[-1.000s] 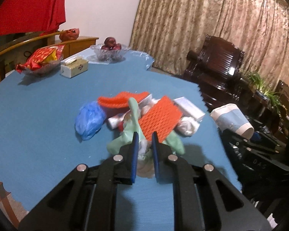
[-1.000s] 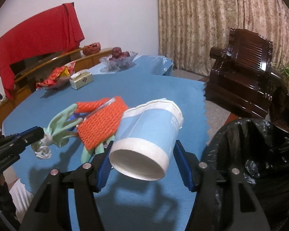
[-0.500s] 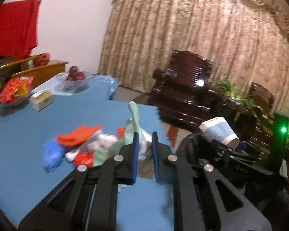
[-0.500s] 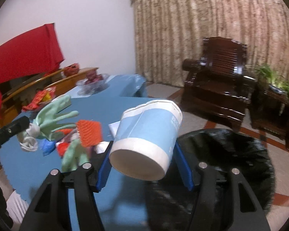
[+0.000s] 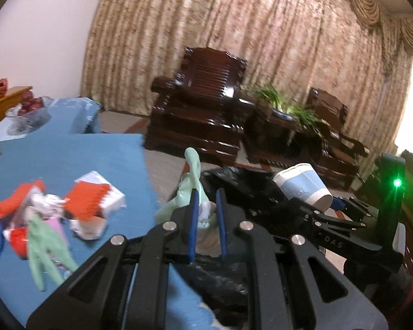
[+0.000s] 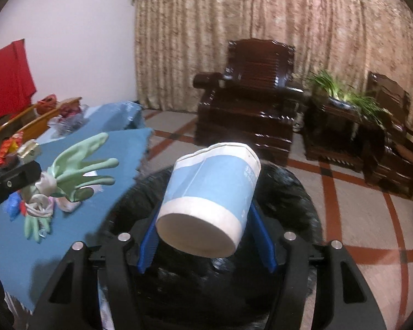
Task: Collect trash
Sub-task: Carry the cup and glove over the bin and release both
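Observation:
My left gripper [image 5: 207, 194] is shut on a pale green rubber glove [image 5: 191, 184] by its whitish cuff, and holds it past the table's edge, above the black trash bag [image 5: 242, 189]. In the right wrist view the same glove [image 6: 79, 170] hangs from the left fingers [image 6: 27, 173]. My right gripper [image 6: 205, 209] is shut on a blue and white paper cup [image 6: 212, 189], tilted with its base toward the camera, over the open bag [image 6: 283, 192]. A pile of trash stays on the blue tablecloth [image 5: 68, 159]: orange mesh [image 5: 86, 200], a second green glove [image 5: 44, 244], a white box [image 5: 113, 195].
Dark wooden armchairs [image 6: 250, 104] and a low table with green plants [image 6: 344, 96] stand behind the bag on a tiled floor. A fruit bowl [image 5: 27, 107] and a tissue box [image 6: 27, 148] sit at the table's far end. Curtains cover the back wall.
Both grippers swung right, from above the table to over the black bag, carrying the glove and the cup. The trash pile slid to the left of view.

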